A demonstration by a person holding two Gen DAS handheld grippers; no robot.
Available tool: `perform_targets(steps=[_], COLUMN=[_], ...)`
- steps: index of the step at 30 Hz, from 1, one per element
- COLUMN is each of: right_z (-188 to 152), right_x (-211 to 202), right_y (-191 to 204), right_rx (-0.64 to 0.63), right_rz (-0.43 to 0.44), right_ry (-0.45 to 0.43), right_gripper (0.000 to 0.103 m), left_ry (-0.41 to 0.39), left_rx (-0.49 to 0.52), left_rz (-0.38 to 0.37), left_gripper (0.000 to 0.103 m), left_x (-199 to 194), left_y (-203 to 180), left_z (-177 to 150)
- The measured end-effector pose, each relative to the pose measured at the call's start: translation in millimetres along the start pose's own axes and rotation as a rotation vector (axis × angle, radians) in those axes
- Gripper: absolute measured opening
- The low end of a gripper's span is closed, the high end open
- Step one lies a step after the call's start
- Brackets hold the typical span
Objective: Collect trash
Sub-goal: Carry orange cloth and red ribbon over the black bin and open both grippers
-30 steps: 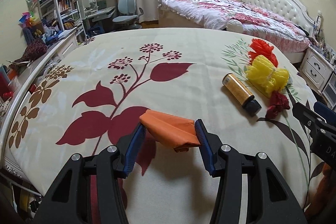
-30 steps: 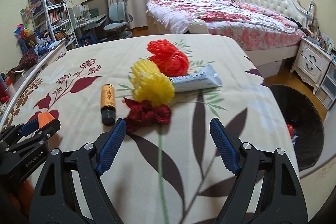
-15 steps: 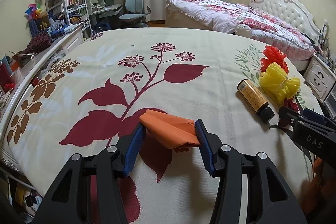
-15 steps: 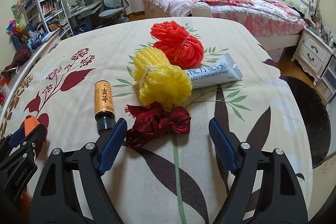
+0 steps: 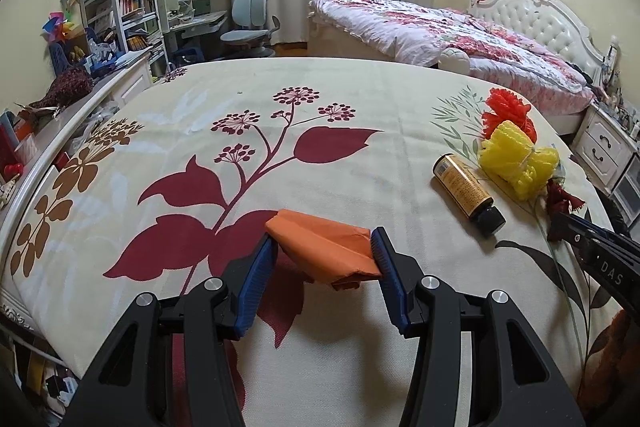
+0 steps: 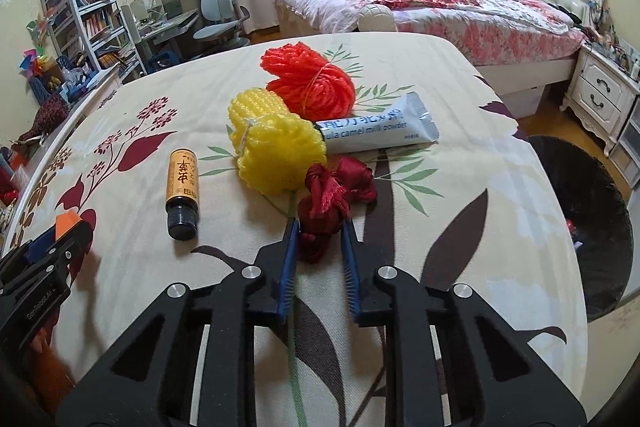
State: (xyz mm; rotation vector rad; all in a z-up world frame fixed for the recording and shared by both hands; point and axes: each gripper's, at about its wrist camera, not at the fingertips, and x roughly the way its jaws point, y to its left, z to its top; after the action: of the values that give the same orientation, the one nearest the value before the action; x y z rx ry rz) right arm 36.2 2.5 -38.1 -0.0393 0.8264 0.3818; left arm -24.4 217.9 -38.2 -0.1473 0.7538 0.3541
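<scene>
Crimson ribbon bundle (image 6: pixel 328 203): my right tongs (image 6: pixel 318 227) just closed, pinching it; ready to lift.
Left tongs (image 5: pixel 322 255): pinching orange paper (image 5: pixel 324 251).

the left gripper (image 5: pixel 323 259) holds an orange paper (image 5: pixel 324 251) tight between its blue pads, just above the bedspread (image 5: pixel 280 107). off to the right lie a brown bottle (image 5: pixel 466 193), a yellow net (image 5: pixel 516 163), a red net (image 5: pixel 506 109) and a dark red ribbon (image 5: pixel 562 197). the right gripper (image 5: pixel 600 255) pokes in there.
</scene>
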Motion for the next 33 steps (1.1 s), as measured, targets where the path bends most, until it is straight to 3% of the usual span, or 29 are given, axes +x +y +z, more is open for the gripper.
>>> perform_targets(steps=[18, 33], right_z=[1, 4], right_x=[-43, -66], right_y=[-36, -122], right_rx=[0.027, 0.135], right_rz=[-0.047, -0.179], right_ry=[-0.103, -0.162], right_gripper=[0.016, 0.016], left_ry=[-0.056, -0.106], left_rx=[0.060, 0.197], left_rz=[-0.090, -0.276], left_gripper=[0.051, 0.051], left_x=[-20, -33], left_y=[-47, -158], left_z=[9, 28])
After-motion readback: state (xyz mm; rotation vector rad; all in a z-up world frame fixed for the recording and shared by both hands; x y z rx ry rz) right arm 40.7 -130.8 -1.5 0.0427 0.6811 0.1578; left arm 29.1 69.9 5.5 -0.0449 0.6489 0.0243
